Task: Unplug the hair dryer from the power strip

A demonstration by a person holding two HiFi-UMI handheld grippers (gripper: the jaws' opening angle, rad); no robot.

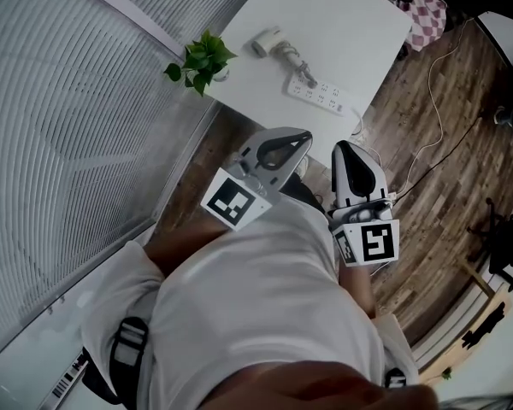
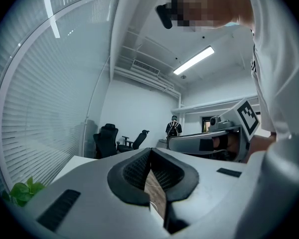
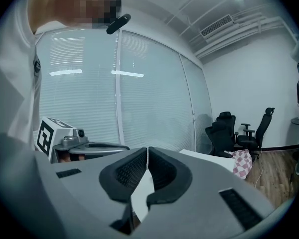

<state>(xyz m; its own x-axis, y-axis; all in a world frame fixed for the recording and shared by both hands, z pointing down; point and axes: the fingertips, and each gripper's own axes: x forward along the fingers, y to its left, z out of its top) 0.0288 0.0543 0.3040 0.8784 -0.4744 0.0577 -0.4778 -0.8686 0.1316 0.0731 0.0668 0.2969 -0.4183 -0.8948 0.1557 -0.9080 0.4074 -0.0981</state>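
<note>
On the white table (image 1: 342, 7) lies a white hair dryer (image 1: 276, 44), its cord running to a plug in the white power strip (image 1: 321, 93) beside it. Both grippers are held close to my body, well short of the table's near edge. My left gripper (image 1: 304, 137) is shut with nothing in it, and its jaw tips meet (image 2: 150, 151). My right gripper (image 1: 341, 147) is shut and empty as well, its tips touching (image 3: 147, 150). In the gripper views only a strip of the table (image 3: 209, 158) shows, and neither dryer nor power strip.
A potted green plant (image 1: 200, 61) stands at the table's left corner. Blinds cover the glass wall (image 1: 60, 118) on the left. A white cable (image 1: 436, 101) trails over the wooden floor, with a checked cloth (image 1: 425, 11) past the table. Black office chairs (image 3: 239, 128) stand beyond.
</note>
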